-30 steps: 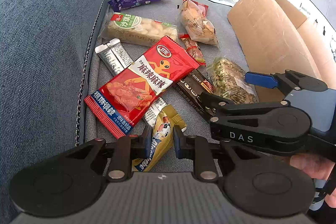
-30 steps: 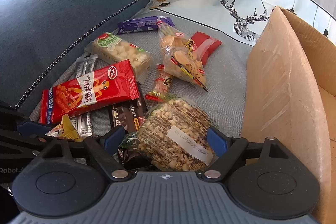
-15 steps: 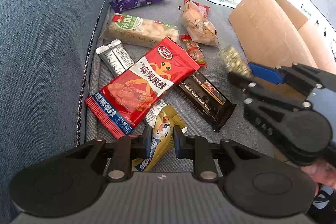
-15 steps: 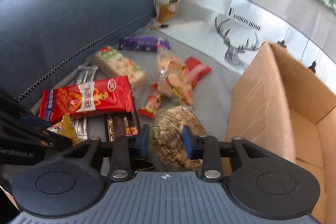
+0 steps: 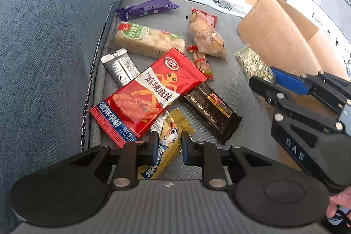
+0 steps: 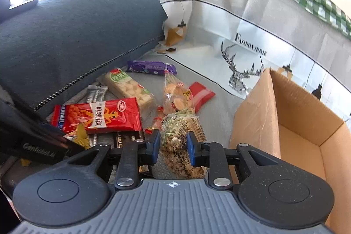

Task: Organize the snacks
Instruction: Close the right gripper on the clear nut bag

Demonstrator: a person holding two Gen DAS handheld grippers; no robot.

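Your right gripper (image 6: 172, 144) pinches the peanut brittle pack (image 6: 182, 144), lifted clear, long axis running away from you. The cardboard box (image 6: 302, 124) opens to its right. Your left gripper (image 5: 167, 147) grips the yellow sachet (image 5: 166, 146), farther off.

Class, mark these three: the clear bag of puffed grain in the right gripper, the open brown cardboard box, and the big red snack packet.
Clear bag of puffed grain (image 6: 175, 146): right wrist view, middle of the bag.
Open brown cardboard box (image 6: 254, 120): right wrist view, near outer wall.
Big red snack packet (image 5: 151, 91): left wrist view, centre of its face.
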